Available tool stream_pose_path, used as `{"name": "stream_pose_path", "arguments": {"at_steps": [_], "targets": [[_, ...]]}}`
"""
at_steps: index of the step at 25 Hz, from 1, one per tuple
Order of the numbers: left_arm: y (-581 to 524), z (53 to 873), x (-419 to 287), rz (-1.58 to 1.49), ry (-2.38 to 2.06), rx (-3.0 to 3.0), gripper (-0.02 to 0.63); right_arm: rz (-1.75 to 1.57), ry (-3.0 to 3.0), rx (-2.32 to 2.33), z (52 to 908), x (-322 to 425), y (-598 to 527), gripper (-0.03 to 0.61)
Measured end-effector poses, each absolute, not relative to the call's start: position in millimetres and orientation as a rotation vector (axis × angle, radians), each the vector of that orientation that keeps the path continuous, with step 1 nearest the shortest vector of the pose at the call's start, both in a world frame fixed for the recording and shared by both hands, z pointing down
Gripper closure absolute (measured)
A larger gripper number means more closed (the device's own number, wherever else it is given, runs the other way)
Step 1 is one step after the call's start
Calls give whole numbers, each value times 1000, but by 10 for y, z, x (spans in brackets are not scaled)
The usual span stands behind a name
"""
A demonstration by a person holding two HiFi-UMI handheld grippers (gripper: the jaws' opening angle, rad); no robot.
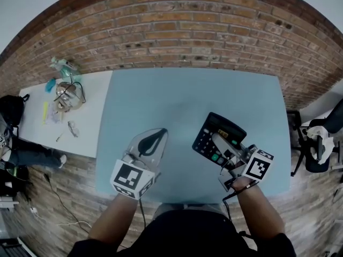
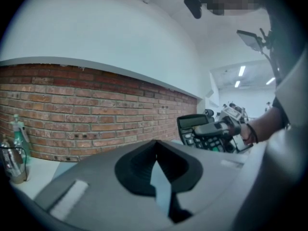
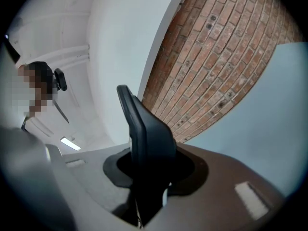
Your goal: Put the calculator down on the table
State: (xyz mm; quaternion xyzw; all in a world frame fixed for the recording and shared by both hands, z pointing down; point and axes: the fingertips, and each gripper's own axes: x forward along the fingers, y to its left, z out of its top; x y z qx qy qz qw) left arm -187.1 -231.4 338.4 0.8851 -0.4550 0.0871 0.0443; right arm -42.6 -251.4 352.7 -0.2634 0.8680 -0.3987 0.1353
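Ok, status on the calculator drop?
Left tongs shut, empty. Right tongs shut on calculator, held tilted over blue table, not set down. Nothing in its path on the table.

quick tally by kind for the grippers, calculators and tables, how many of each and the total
grippers: 2 (left gripper, right gripper)
calculator: 1, held in the right gripper's fingers
tables: 2 (blue table, white table)
total: 5
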Motion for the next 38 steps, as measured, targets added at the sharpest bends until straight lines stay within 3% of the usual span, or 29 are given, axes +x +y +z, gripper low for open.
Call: {"name": "stream_pose_path", "arguments": {"at_steps": [38], "targets": [[-2315,4177,-2034,395,-1355,2551,611,-1415,2436,-766,4373,-608,-2551,456]]}}
